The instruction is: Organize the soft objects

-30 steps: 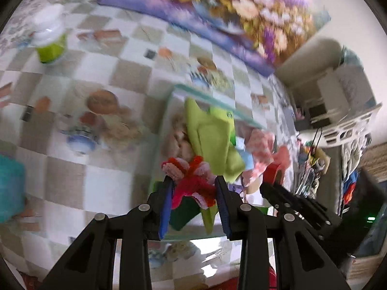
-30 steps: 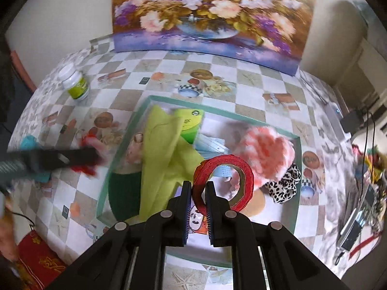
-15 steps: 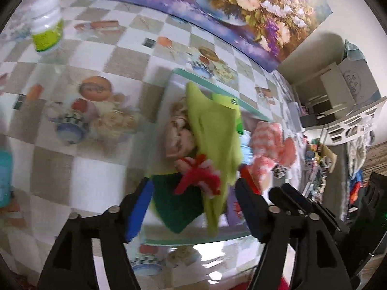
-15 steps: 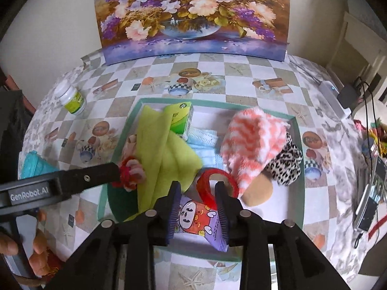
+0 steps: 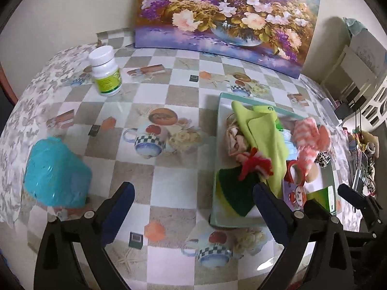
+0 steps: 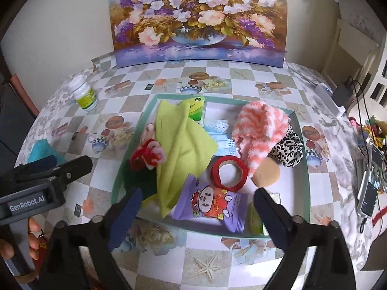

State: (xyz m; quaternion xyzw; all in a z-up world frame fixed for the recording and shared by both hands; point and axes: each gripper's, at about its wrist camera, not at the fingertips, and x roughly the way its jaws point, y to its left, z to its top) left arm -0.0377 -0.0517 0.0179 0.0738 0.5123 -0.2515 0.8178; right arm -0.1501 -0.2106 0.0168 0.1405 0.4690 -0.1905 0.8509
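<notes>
Both grippers empty, jaws opening wide w/ nothing between: left gripper (image 5: pixel 193 195) over the checked table (image 5: pixel 169 96), right gripper (image 6: pixel 197 201) over the tray's (image 6: pixel 302 159) near edge. Red knit toy (image 6: pixel 145 157) lies in tray on the lime cloth (image 6: pixel 181 145); red tape roll (image 6: pixel 228 172) just beside.
</notes>
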